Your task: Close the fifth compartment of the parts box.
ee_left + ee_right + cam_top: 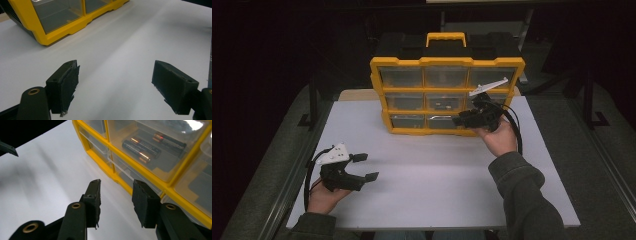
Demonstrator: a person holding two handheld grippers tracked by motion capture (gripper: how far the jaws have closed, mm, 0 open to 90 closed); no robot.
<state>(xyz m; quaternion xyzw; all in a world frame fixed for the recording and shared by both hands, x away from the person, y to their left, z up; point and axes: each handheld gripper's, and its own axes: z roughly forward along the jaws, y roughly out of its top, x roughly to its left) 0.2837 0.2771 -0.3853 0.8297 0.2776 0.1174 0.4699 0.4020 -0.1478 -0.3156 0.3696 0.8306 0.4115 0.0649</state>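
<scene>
While standing upright at the far middle of the white table (pixel 427 170), the yellow organizer case (pixel 447 95) faces the right gripper (pixel 460 120), whose part-open jaws hold nothing beside its bottom row. Batteries (pixel 143 148) lie in one clear compartment. The left gripper (pixel 365 166) hovers wide open, empty, well apart.

High overhead, two close jaw-level views; shared yellow organizer (pixel 447 95).

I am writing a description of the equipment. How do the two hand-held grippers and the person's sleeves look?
Each hand-held gripper, the left and the right, is black with two blocky jaws. The pads are dark and frayed at the edges, and brass-coloured rings sit at the jaw pivots. A pale grey plate tops each one, and a black cable loops from it. The sleeves are dark grey-green.
</scene>
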